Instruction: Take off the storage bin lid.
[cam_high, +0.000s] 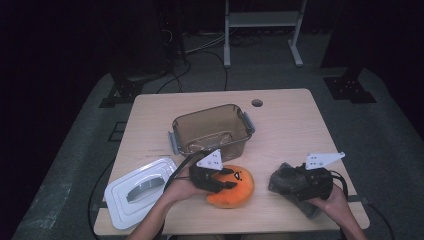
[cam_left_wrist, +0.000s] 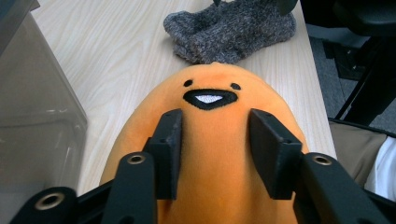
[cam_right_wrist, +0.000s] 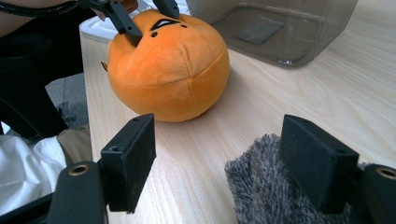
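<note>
While the left gripper (cam_high: 223, 184) presses down on the orange plush (cam_high: 239, 192), its two pads sink into the soft top just behind the stitched face, one on each side, so it is clamped on the plush. Seen from the left gripper view, the plush (cam_left_wrist: 212, 140) bulges up between the jaws, its black smile pointing away from the camera. It sits on the bench (cam_high: 290, 125) near the front edge, just in front of the clear tub (cam_high: 212, 129).

Off to the right, the right gripper (cam_high: 280, 184) rests at a grey knit cloth (cam_high: 286, 176) on the bench, well apart from the plush. From the right gripper view, its jaws stand wide apart; the cloth (cam_right_wrist: 261, 191) lies between them, against the right jaw and clear of the left one, so nothing is gripped.

A white lid (cam_high: 140, 189) with a grey handle lies flat at the bench's front left corner, near the person's left forearm. The tub stands open and upright at the middle of the bench, with latches at its two ends.
</note>
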